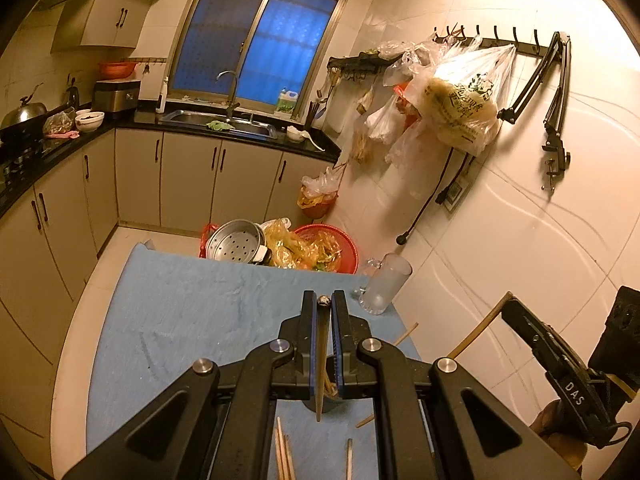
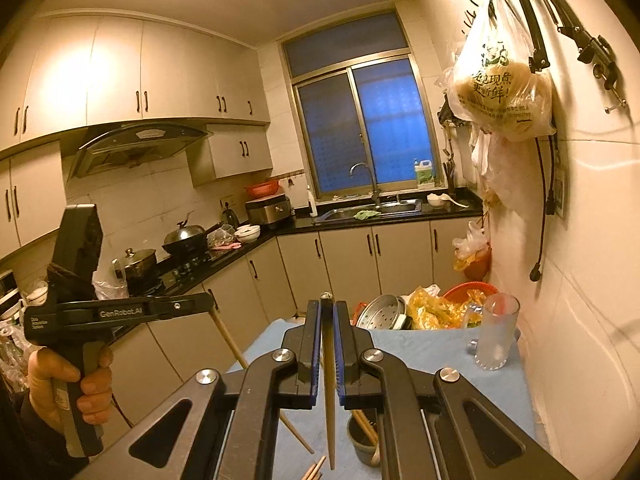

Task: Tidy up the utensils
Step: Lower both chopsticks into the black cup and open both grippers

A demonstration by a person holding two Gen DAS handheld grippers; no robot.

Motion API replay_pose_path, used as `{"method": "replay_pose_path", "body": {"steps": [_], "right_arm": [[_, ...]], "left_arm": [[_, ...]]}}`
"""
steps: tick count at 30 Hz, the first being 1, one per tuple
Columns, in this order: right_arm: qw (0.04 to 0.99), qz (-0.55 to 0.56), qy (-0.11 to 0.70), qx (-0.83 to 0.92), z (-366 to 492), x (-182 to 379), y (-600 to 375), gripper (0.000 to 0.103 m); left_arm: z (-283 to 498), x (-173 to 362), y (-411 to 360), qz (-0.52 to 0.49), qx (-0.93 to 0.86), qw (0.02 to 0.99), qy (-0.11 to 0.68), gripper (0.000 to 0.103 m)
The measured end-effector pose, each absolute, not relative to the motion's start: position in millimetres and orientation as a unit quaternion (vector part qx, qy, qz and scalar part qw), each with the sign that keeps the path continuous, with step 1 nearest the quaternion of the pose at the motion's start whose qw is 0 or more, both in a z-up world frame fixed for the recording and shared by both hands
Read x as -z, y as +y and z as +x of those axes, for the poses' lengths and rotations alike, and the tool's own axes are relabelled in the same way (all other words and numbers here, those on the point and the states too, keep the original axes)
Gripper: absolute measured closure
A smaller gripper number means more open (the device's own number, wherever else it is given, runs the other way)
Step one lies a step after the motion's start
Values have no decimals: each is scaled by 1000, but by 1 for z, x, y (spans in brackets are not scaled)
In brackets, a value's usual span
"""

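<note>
My left gripper is shut on a chopstick that hangs between its jaws above a dark utensil cup. My right gripper is shut on another chopstick, held upright near the grey cup, which holds several chopsticks. In the right wrist view the left gripper shows at the left with its chopstick slanting down. In the left wrist view the right gripper shows at the right with its chopstick. Loose chopsticks lie on the blue cloth.
A frosted glass mug stands at the table's far right corner, also in the right wrist view. Behind the table sit a steel steamer pot and a red basket with bags. A tiled wall runs along the right.
</note>
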State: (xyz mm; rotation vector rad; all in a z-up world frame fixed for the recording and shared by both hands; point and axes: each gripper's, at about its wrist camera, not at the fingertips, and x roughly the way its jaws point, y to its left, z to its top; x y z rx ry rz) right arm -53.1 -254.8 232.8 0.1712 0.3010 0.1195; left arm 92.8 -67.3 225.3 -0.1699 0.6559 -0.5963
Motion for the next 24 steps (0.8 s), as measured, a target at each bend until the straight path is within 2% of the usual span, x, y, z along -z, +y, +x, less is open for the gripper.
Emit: {"method": "replay_pose_path", "body": {"steps": [11, 24], "right_arm": [[985, 87, 145, -42, -20, -239, -273, 96], [980, 97, 174, -19, 14, -205, -295, 96]], "left_arm": [[111, -231, -96, -85, 307, 895, 311, 96], [139, -186, -134, -72, 310, 880, 352, 96]]}}
